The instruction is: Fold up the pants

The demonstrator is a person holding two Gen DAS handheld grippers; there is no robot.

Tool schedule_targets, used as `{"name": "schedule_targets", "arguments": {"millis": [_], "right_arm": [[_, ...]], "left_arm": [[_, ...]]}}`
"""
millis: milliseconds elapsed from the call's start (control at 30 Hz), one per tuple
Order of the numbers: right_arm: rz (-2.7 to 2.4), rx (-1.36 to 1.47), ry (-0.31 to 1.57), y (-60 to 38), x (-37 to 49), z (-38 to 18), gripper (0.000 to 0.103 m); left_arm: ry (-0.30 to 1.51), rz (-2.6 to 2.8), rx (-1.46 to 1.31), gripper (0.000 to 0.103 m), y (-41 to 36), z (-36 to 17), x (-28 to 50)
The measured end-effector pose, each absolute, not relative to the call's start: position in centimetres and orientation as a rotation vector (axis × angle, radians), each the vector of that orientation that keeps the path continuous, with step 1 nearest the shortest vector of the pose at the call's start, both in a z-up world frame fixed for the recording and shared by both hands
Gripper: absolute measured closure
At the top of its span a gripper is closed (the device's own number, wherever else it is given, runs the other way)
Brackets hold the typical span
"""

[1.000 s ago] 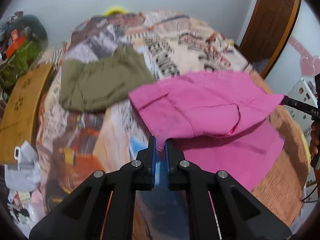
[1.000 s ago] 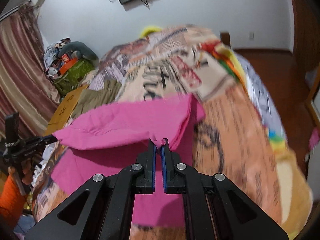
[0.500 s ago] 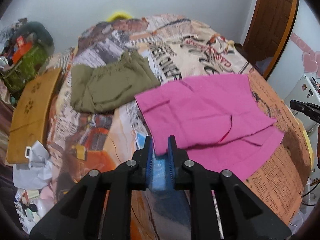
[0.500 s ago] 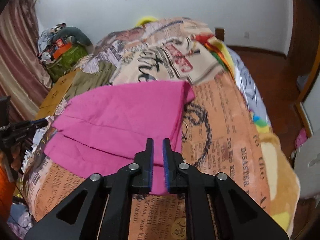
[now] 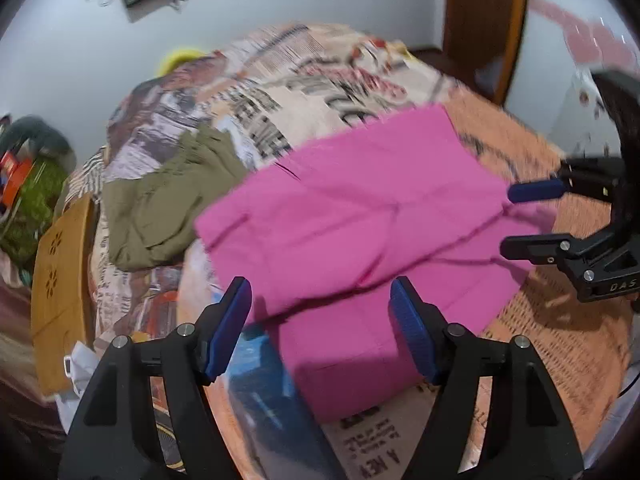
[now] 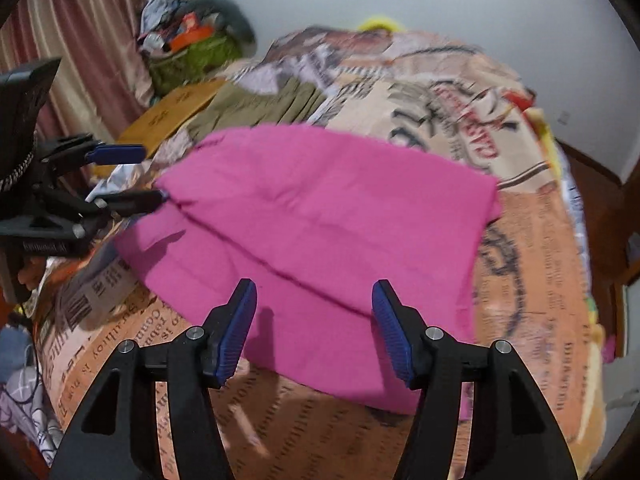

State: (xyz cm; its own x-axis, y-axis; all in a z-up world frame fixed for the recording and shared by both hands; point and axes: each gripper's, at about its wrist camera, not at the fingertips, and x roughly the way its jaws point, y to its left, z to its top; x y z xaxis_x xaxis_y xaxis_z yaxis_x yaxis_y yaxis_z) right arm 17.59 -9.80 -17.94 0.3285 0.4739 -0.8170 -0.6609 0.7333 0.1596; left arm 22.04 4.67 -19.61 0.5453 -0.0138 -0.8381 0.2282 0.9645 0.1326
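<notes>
The pink pants lie folded over on the bed, the upper layer set back from the lower layer's near edge. They also show in the right wrist view. My left gripper is open and empty, just above the pants' near edge. My right gripper is open and empty over the opposite edge. Each gripper shows in the other's view, the right one at the right and the left one at the left, both open beside the fold's corners.
Folded olive-green pants lie on the printed bedspread beyond the pink ones. A wooden board lies at the bed's left side. A heap of bags and clothes stands by the curtain. A wooden door is at the right.
Both grippers held the pink pants' edge lifted, laid it down over the lower layer, then opened and let go. Both have drawn back slightly.
</notes>
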Motion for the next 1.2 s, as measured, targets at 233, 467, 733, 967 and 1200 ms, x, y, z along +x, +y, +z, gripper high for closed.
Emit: {"name": "schedule_targets", "arguments": {"millis": [233, 467, 733, 967, 1200], "right_arm": [[0.737, -0.202, 0.998, -9.5, 18.4, -19.2, 0.047], [0.751, -0.219, 0.983, -8.5, 19.0, -19.5, 0.047], [0.737, -0.195, 0.966, -7.9, 20.5, -19.3, 0.077], [0.757, -0.135, 0.906, -8.3, 20.4, -17.6, 0.096], [0.779, -0.141, 0.887, -8.3, 19.5, -16.6, 0.096]], "left_arm": [[0.992, -0.156, 0.372, 0.031, 2.2, -22.0, 23.2], [0.995, -0.169, 0.313, 0.031, 2.3, -21.3, 25.1], [1.012, -0.181, 0.235, 0.031, 3.0, -21.0, 25.5], [1.001, -0.191, 0.271, 0.053, 2.1, -21.2, 25.2], [0.952, -0.189, 0.253, 0.095, 1.7, -19.5, 24.8]]}}
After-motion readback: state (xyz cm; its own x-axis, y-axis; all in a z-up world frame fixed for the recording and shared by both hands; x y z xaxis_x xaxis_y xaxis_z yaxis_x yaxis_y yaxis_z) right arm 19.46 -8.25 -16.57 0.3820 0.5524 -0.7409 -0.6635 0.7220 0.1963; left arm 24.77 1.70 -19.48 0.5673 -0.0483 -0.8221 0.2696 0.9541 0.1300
